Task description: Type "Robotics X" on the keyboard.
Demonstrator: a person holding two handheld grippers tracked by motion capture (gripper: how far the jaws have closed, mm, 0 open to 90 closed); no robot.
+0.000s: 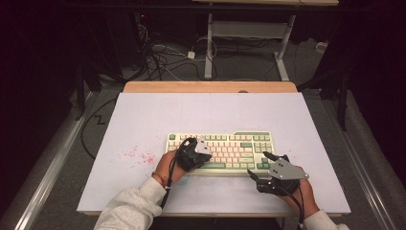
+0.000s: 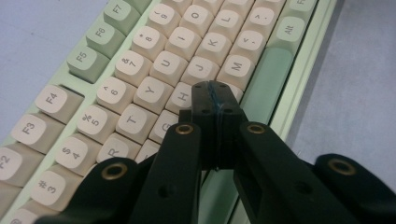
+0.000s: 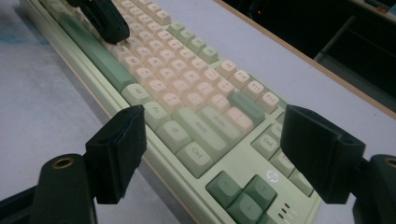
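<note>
A cream and green keyboard point(image 1: 230, 143) lies on the white mat near the front of the table. My left gripper point(image 1: 197, 154) is held over its left-middle keys. In the left gripper view its jaws point(image 2: 217, 100) are shut together with nothing between them, tips just above the keyboard point(image 2: 140, 46) by the H key and the space bar. My right gripper point(image 1: 259, 166) rests at the keyboard's front right corner. It is open point(image 3: 219, 154), with its pads point(image 3: 120, 151) spread either side of the keyboard point(image 3: 187, 88) over the Ctrl and arrow keys. The left gripper point(image 3: 106, 21) also appears there, farther off.
The white mat point(image 1: 143, 120) covers a wooden table whose far edge point(image 1: 210, 86) shows behind it. Red specks point(image 1: 138, 155) mark the mat left of the keyboard. Cables point(image 1: 163, 57) and desk legs point(image 1: 208, 48) stand on the floor beyond.
</note>
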